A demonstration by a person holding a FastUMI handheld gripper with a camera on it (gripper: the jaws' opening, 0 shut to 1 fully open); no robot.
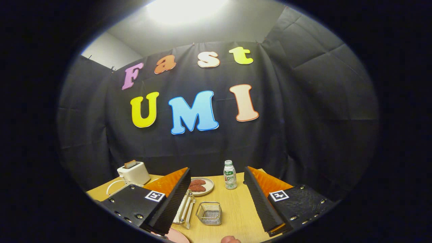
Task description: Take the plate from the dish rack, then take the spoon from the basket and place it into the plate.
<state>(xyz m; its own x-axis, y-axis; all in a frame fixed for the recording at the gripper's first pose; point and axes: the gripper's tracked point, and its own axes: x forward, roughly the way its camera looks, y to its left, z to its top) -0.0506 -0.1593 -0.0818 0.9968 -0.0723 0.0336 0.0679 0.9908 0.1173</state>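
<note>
Wooden counter (236, 209): your gripper (216, 199) wide, holding nothing. Wire basket (209, 213) between fingers, looks empty; spoon unseen. Dish rack (185, 208) at basket's 9 o'clock. Pink plate (177, 237) at 7 o'clock, apparently out of rack. Spoon step seemingly left; can't confirm.

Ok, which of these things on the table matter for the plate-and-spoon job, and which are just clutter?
Job: gripper, open; wire basket between its fingers; dish rack beside the basket; pink plate, probably the one to fill.
Lying about: toaster, bottle, plate of red food beyond the basket.
</note>
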